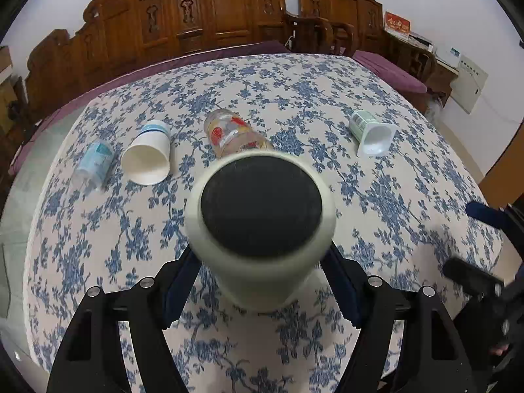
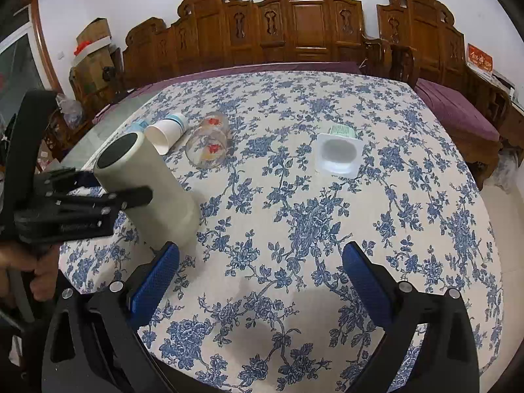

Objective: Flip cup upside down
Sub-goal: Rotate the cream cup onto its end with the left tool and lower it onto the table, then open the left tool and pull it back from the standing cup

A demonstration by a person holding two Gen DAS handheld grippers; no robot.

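- A tall cream cup (image 1: 262,229) with a dark flat end is held by the left gripper (image 1: 262,291); its blue-padded jaws are pressed against the two sides of the cup's body.
- In the right wrist view the same cup (image 2: 154,183) is seen tilted, its dark end raised toward the far left and its lower end at or just above the tablecloth (image 2: 294,196); whether that end touches the cloth cannot be told with certainty.
- The left gripper (image 2: 98,193) is seen there reaching in from the left edge, with one black finger laid across the cup's side.
- The right gripper (image 2: 262,271) is held over the near part of the table, its jaws spread wide with nothing between them but the blue-flowered cloth.
- Beyond the held cup, a white paper cup (image 1: 147,157) is seen lying on its side, its open mouth turned toward the camera.
- Just to its left a clear plastic cup with pale blue print (image 1: 93,165) is lying down; it is blurred.
- A drinking glass with red and orange print (image 1: 232,134) lies on its side behind the held cup and is partly hidden by it.
- Well to the right, a white square-mouthed yoghurt pot with a green label (image 1: 370,131) lies on its side.
- A carved wooden bench (image 2: 294,29) is seen along the wall behind the table.
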